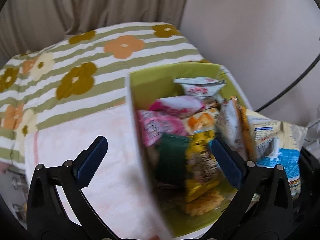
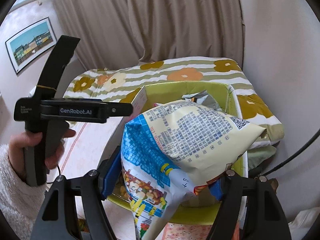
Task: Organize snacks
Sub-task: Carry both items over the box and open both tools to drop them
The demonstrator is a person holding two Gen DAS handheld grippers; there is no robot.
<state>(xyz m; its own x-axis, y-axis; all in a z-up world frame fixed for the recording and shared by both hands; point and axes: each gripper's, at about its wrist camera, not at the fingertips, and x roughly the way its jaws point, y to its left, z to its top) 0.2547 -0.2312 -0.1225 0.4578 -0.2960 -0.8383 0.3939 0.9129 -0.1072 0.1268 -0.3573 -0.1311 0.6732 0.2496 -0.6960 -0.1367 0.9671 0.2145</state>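
Bed with a green-striped flowered quilt (image 1: 84, 60) against beige pleated curtains (image 2: 152, 20); a pale pink towel (image 1: 84, 140) covers the near part, and a framed picture (image 2: 30, 44) hangs on the wall at left.

Step in hand, as I read it: loading snacks into the lime-green open-top box (image 2: 186, 89) that sits on the bed.

- Your right claw (image 2: 162, 182) is clamped on the big cream-and-blue printed snack bag (image 2: 190, 138), pads pinching its lower end. The bag hangs over the box's near part, not yet down inside.
- Your left claw (image 1: 158, 162) stands wide with nothing gripped. It straddles the box's left wall: one pad outside over the towel, the other inside among the packets.
- In the right wrist view your left hand (image 2: 50, 150) holds its tool just left of the box.

Next move calls for lowering the big bag into free space and letting go. Space is tight:
- pink packet (image 1: 160, 124), yellow packet (image 1: 200, 160) and a silver-white pouch (image 1: 200, 88) already fill much of the box
- the pouch top pokes above the rim at the far side

The big bag is puffy; likely it rides on top unless you lay it flat. Pull the left claw clear first, it sits in the drop path. Left view is motion-blurred, so packet detail is uncertain.
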